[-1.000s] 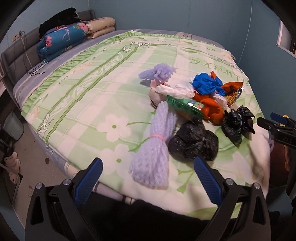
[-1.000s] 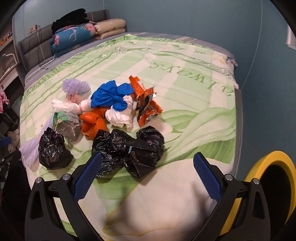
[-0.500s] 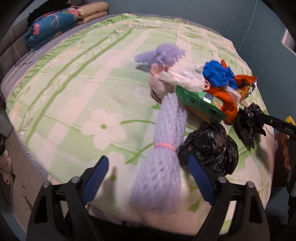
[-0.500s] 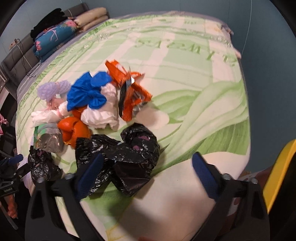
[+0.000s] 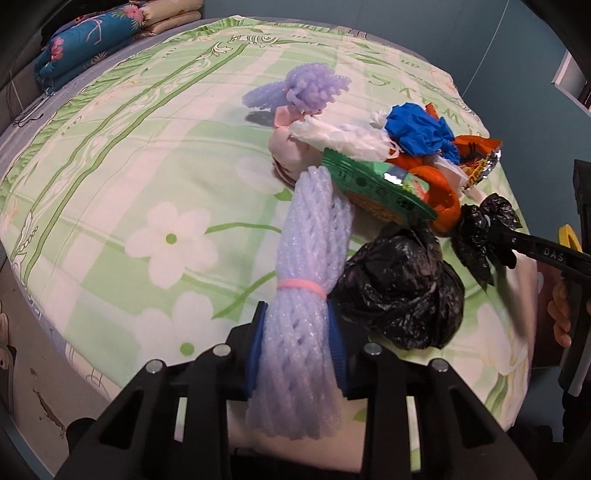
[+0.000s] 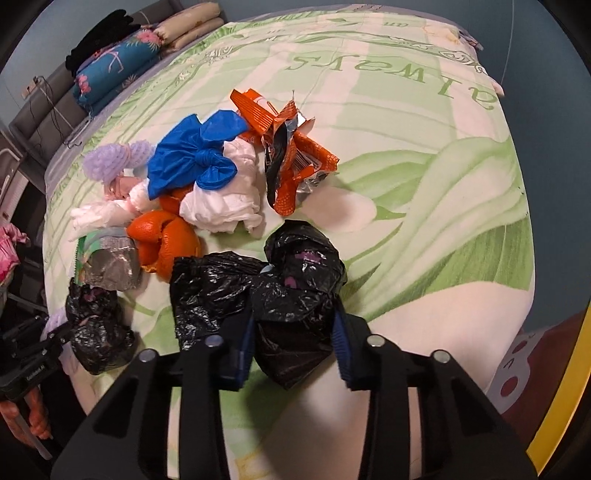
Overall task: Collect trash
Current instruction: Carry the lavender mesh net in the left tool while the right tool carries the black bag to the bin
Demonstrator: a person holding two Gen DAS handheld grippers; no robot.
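This is a bedroom in a home. A big bed (image 6: 424,155) fills most of the room. It has a soft green and white cover with flowers and leaves on it. At the far left corner of the bed, folded blankets (image 6: 118,70) and pillows (image 6: 192,26) are stacked up. Something black (image 6: 99,44) lies on top of them. Behind the stack is a gray padded headboard (image 6: 40,118). The walls (image 5: 498,48) are painted blue-green. Down past the left edge of the bed is a bare, worn floor (image 5: 33,398). A pile of trash (image 6: 221,177) sits on the cover near the front edge of the bed.
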